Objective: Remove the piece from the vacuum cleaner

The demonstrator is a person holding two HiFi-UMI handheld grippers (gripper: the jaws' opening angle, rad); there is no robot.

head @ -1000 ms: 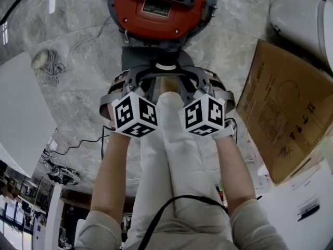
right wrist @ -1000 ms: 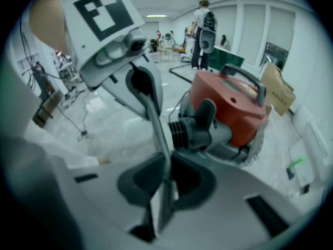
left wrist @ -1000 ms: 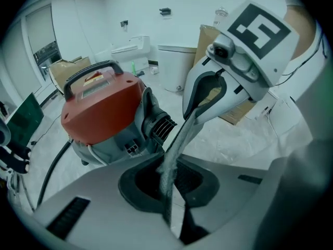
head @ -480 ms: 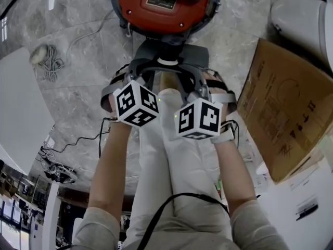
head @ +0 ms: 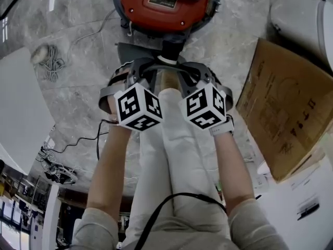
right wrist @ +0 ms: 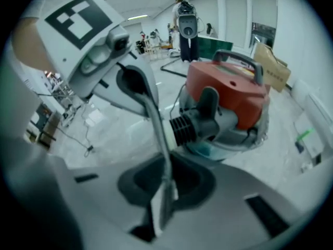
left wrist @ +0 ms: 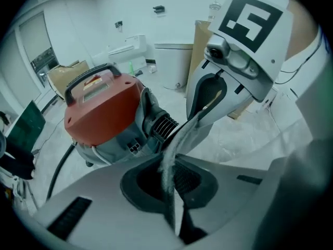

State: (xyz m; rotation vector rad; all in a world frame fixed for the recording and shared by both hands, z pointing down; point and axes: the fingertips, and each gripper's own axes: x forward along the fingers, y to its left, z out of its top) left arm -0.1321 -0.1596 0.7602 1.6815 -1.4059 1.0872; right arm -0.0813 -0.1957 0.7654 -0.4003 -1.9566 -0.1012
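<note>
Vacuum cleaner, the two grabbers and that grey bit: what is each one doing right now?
vacuum cleaner: upright on the floor, lid on.
grey piece: thin, pinched by both grippers in front of the vacuum's ribbed port.
left gripper: jaws just closed tighter, shut on the grey piece.
right gripper: shut on the grey piece.
cable bundle: coiled loose on the floor.

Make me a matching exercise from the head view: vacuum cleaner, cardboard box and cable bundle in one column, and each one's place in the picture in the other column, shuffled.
Things:
1. vacuum cleaner
2. cardboard box
3. cable bundle

Places in the head view:
A. right side
B. top centre
C. upper left, on the floor

Pairs: 1-B, 2-A, 3-C
</note>
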